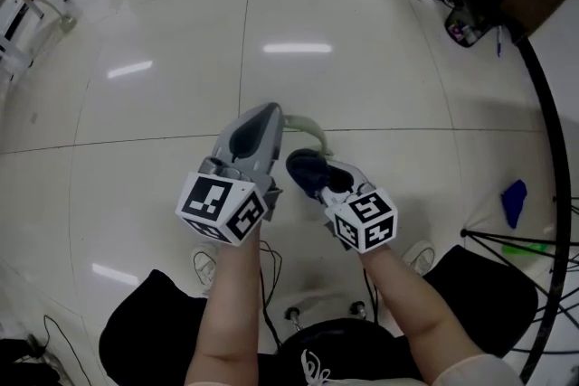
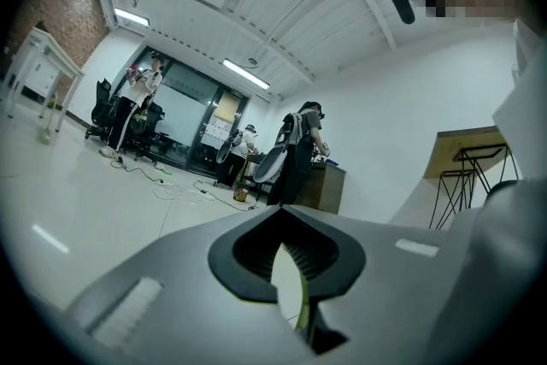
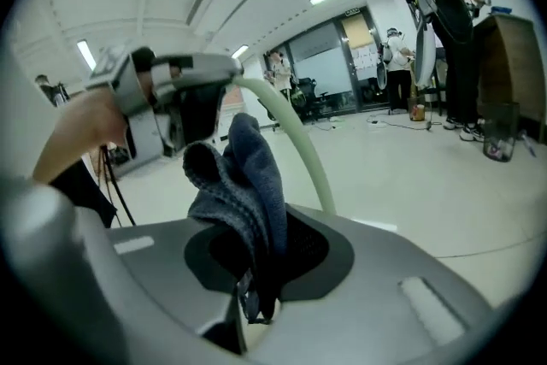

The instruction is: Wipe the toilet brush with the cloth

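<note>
The right tongs (image 3: 248,303) are clamped on the dark blue cloth (image 3: 244,184), which stands bunched above them. Just behind the cloth curves the pale green toilet brush handle (image 3: 301,145), held up-left of it by the left tongs (image 3: 224,74).

Left tongs (image 1: 267,109): grey moulded shell that narrows to a rounded tip, with a dark oval recess on top.
Right tongs (image 1: 308,167): the same grey shell, with a black lining.
Pads (image 2: 318,259): black and ribbed.
Marker cubes (image 1: 223,208): white, with black square patterns, one on the rear of each tongs.
Cables (image 1: 264,271): thin and black, under the forearms at lower centre.
Clothing: black trousers (image 1: 145,330), white shoes (image 1: 204,265), a black top with white print (image 1: 317,362) and a pale sleeve (image 1: 470,368) at lower right.
</note>
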### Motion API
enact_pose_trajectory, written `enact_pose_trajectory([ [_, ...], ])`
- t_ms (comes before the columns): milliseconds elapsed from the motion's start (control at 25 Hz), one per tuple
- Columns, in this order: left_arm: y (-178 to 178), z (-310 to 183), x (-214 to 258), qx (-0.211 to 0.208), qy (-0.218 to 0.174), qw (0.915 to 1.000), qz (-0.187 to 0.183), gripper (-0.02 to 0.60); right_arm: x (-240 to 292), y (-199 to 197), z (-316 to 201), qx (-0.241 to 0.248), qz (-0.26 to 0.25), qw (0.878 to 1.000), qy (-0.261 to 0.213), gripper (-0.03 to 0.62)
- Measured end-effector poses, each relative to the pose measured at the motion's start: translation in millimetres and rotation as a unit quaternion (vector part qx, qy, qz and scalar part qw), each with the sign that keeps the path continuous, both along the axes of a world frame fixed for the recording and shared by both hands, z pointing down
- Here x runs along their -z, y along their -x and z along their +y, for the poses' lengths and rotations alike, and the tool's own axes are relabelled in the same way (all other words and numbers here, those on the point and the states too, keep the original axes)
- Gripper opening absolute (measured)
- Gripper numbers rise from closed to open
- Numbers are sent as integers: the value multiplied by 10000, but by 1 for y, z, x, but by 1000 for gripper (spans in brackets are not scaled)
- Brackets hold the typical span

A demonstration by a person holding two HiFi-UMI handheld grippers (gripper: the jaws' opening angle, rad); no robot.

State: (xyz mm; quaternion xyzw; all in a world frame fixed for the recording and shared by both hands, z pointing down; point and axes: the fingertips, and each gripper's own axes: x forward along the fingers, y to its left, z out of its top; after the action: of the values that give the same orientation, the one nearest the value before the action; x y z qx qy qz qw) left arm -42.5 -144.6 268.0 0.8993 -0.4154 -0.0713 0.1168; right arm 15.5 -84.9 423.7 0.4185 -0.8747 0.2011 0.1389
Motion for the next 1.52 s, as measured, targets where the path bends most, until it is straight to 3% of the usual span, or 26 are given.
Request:
enact_pose_trajectory([
  [80,5,6,2,141,57,9999,-14,5,24,-14,11,-113,-161,9997,-147,60],
  [240,12,29,14,493,-170,9986,-71,5,55,-69,14,-850,-255,9949,-475,60],
  [360,6,55,16,455,-272,9983,-226,5,66,-94,19,-1179,-416,9911,-461,60],
  [480,-7,83,12,140,-222,9988,-412,5,71,-97,30,-1265,-458,9901,-402,61],
  [720,-18,112,-16,-88,163,9987,-482,5,77,-96,48,-1584,-408,9855,-462,60],
  [960,-13,118,-25,-52,338,9986,-407,5,86,-96,54,-1684,-246,9833,-651,58],
  [1160,-9,115,-14,57,342,9994,21,5,85,-99,54,-1647,-221,9839,-659,58],
  [1520,-8,112,-17,127,281,9993,-224,5,88,-106,52,-1729,-204,9821,-718,57],
])
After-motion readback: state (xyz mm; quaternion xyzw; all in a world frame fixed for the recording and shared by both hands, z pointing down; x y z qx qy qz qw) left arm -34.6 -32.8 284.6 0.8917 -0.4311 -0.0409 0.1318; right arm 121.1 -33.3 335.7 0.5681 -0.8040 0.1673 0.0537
